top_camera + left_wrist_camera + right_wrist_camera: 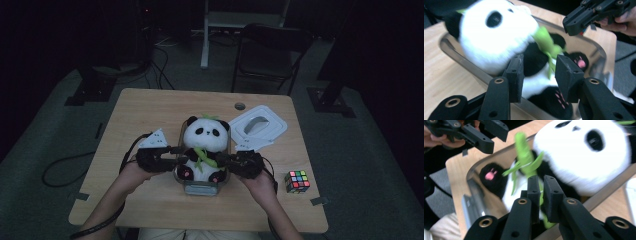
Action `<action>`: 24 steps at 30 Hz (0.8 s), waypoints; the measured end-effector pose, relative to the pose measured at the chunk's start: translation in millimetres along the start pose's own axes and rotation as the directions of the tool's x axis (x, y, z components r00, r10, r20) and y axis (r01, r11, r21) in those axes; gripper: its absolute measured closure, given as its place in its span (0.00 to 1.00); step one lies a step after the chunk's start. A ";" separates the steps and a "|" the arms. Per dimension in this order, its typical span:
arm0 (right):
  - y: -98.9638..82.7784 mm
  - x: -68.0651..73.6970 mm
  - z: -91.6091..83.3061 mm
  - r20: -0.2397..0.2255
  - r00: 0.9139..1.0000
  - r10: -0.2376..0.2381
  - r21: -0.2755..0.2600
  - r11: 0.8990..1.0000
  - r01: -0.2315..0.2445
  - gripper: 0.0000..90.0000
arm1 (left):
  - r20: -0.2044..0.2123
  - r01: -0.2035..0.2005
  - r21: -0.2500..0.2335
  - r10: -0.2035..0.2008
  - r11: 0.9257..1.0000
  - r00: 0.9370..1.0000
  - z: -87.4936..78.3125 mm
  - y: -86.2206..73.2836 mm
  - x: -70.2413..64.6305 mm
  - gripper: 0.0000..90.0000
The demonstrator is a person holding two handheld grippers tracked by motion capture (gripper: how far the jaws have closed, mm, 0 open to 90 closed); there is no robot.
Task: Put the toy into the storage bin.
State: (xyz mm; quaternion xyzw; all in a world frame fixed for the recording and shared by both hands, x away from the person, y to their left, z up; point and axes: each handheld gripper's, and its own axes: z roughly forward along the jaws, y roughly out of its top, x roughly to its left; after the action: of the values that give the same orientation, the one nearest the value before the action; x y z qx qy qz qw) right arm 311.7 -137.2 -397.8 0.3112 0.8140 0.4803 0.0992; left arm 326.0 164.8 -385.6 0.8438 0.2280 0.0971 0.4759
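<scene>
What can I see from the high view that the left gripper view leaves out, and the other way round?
The high view takes in the whole table, a white lid and a colourful puzzle cube right of the panda, plus a chair behind. The left gripper view gives a close look at its own tool, pads apart beside the toy's dark arm. Both show the plush panda sitting in the clear container and the other tool.

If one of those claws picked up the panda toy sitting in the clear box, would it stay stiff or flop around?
Probably flop: the plush panda looks soft and furry, so its big head may sag when lifted. It seems light for its size. The fuzzy surface should grip rather than slip. It sits snugly inside the clear container, so the walls might drag on it.
</scene>
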 end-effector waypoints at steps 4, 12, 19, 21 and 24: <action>8.2 -12.8 0.0 0.032 0.999 0.019 -0.025 1.000 -0.018 0.89 | -0.023 -0.009 -0.017 0.008 1.000 1.000 2.7 10.7 5.6 0.67; 26.0 -31.0 8.7 0.060 0.997 0.040 -0.044 0.998 -0.038 0.78 | -0.079 -0.001 -0.044 -0.003 0.999 0.997 11.9 28.8 18.3 0.66; 37.7 -39.1 16.2 0.091 0.994 0.062 -0.063 0.996 -0.056 0.96 | -0.106 0.027 -0.079 -0.035 0.997 0.994 24.5 36.8 29.7 0.67; 41.7 -40.6 19.2 0.125 0.991 0.051 -0.057 0.997 -0.045 1.00 | -0.101 0.025 -0.073 -0.032 0.997 0.994 29.3 40.2 31.0 0.69; 49.0 -42.9 25.9 0.140 0.989 0.046 -0.049 0.998 -0.039 1.00 | -0.092 0.017 -0.061 -0.023 0.998 0.995 38.0 43.3 31.7 0.76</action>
State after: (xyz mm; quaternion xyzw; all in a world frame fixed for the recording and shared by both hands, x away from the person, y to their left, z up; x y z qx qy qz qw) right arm 377.5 -127.5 -375.8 0.3594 0.7868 0.4777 0.1536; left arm 381.0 131.9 -370.6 0.8214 0.2553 0.1383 0.4910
